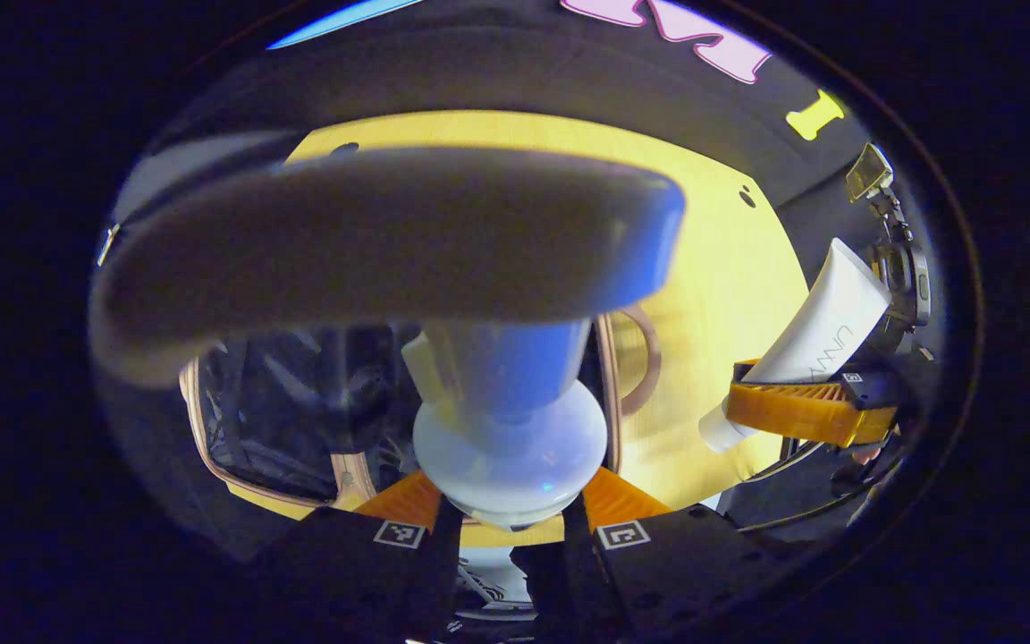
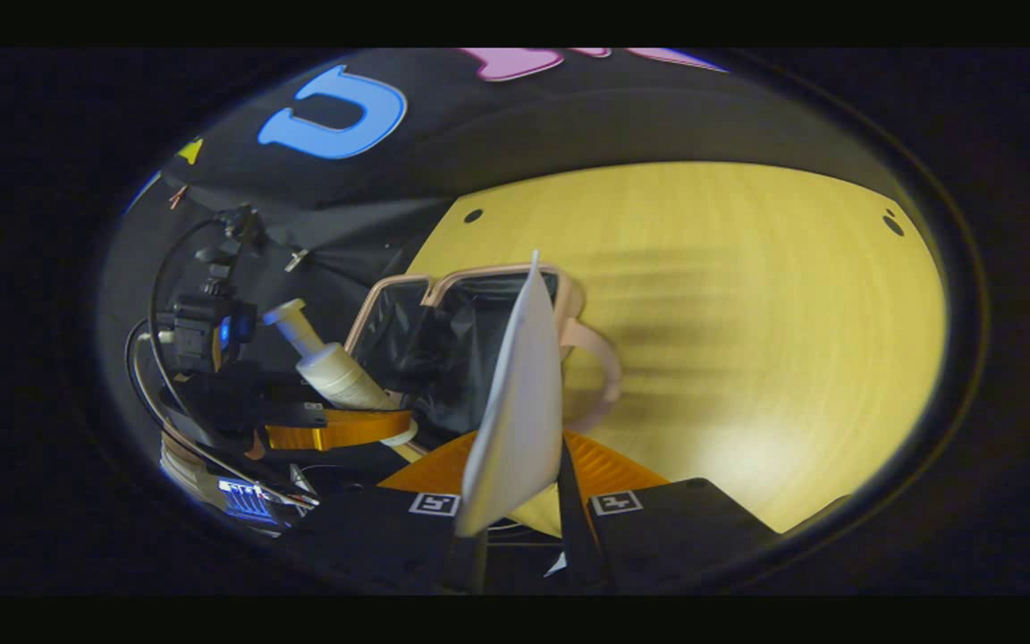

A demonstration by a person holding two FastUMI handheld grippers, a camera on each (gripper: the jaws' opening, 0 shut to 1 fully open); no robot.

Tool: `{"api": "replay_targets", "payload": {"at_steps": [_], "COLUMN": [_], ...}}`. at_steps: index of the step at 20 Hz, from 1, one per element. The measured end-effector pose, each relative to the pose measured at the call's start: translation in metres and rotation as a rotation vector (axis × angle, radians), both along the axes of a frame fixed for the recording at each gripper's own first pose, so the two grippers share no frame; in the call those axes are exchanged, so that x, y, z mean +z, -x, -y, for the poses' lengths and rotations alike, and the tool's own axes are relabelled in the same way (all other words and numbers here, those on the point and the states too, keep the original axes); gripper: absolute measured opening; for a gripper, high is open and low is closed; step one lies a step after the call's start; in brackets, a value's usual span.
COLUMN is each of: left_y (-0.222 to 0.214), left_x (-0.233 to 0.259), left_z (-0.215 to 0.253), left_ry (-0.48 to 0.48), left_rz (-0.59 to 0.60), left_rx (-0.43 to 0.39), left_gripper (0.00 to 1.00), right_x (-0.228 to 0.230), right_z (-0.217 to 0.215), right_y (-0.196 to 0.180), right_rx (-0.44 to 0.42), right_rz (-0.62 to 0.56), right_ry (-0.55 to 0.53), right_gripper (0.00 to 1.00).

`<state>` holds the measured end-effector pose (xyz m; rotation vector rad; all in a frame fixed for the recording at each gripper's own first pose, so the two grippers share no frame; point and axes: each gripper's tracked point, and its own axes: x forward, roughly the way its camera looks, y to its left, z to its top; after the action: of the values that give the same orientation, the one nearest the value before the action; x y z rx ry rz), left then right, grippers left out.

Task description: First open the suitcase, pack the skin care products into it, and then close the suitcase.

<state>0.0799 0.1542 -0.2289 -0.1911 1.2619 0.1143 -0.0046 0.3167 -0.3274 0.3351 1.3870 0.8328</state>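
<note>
The left gripper view looks down and forward from just behind a pump bottle (image 1: 497,394), so near that its blurred head spans the upper picture. The right gripper view looks forward from above the yellow counter (image 2: 747,313), along a white tube (image 2: 519,402) seen edge-on. Both views share the counter and the open suitcase (image 2: 443,349) lying on it, and each catches the other claw at its side.

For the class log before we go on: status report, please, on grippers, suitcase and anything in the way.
Left gripper shut on pump bottle. Right gripper shut on white tube. Suitcase open on yellow table. Nothing blocking it.
</note>
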Motion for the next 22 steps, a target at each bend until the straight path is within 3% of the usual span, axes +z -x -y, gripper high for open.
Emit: {"api": "replay_targets", "payload": {"at_steps": [5, 10, 12, 13, 19, 20, 21, 22], "left_y": [0.015, 0.01, 0.008, 0.006, 0.0, -0.002, -0.005, -0.006], "left_x": [-0.033, -0.058, -0.066, -0.069, -0.093, -0.097, -0.101, -0.105], "left_z": [-0.031, -0.039, -0.044, -0.045, -0.048, -0.046, -0.045, -0.045], "left_ry": [0.032, 0.073, 0.064, 0.063, 0.104, 0.133, 0.148, 0.157], "left_rz": [-0.123, -0.181, -0.2, -0.204, -0.237, -0.238, -0.235, -0.23], "left_rx": [0.003, 0.035, 0.031, 0.028, 0.074, 0.083, 0.091, 0.1], "left_gripper": [0.55, 0.55, 0.6, 0.55, 0.58, 0.62, 0.59, 0.64], "right_x": [-0.018, -0.054, -0.066, -0.073, -0.099, -0.1, -0.1, -0.099], "right_z": [-0.06, -0.083, -0.09, -0.091, -0.093, -0.095, -0.095, -0.094], "right_y": [0.027, 0.038, 0.037, 0.037, 0.036, 0.034, 0.032, 0.033], "right_rx": [0.09, 0.123, 0.116, 0.112, 0.08, 0.062, 0.05, 0.045], "right_rz": [-0.138, -0.174, -0.176, -0.18, -0.216, -0.221, -0.228, -0.239], "right_ry": [0.092, 0.218, 0.253, 0.273, 0.344, 0.345, 0.348, 0.351], "right_gripper": [0.38, 0.38, 0.39, 0.38, 0.39, 0.31, 0.31, 0.43]}}
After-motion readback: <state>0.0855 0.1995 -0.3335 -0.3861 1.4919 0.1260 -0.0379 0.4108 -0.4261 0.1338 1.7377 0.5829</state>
